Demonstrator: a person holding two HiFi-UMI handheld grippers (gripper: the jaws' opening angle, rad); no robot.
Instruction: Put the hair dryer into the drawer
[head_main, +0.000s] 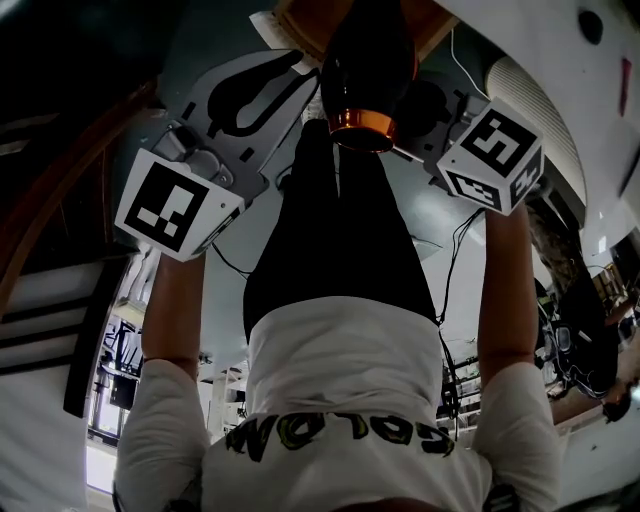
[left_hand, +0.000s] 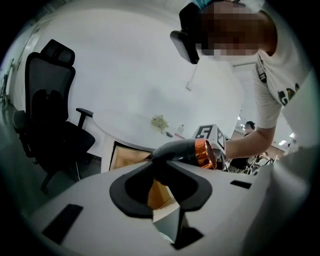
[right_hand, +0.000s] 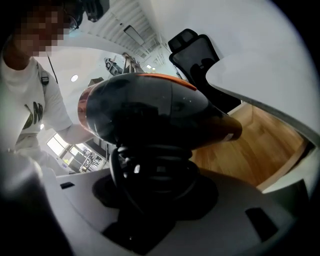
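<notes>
One hair dryer (head_main: 365, 60) hangs at the upper centre of the head view. Its long axis runs up the frame, orange ring (head_main: 362, 124) toward the person, dark nose toward the open wooden drawer (right_hand: 260, 150) just beyond. The right gripper (right_hand: 155, 185) clamps wide on the cord-wrapped handle. The left gripper (left_hand: 165, 187) appears closed on the dark nose. Judgement: the drawer lies ahead and below, nose-first.

looking like an office: black office chair (left_hand: 50, 115) standing by a big white round table (left_hand: 150, 75), ceiling light (right_hand: 74, 78) glowing overhead.
</notes>
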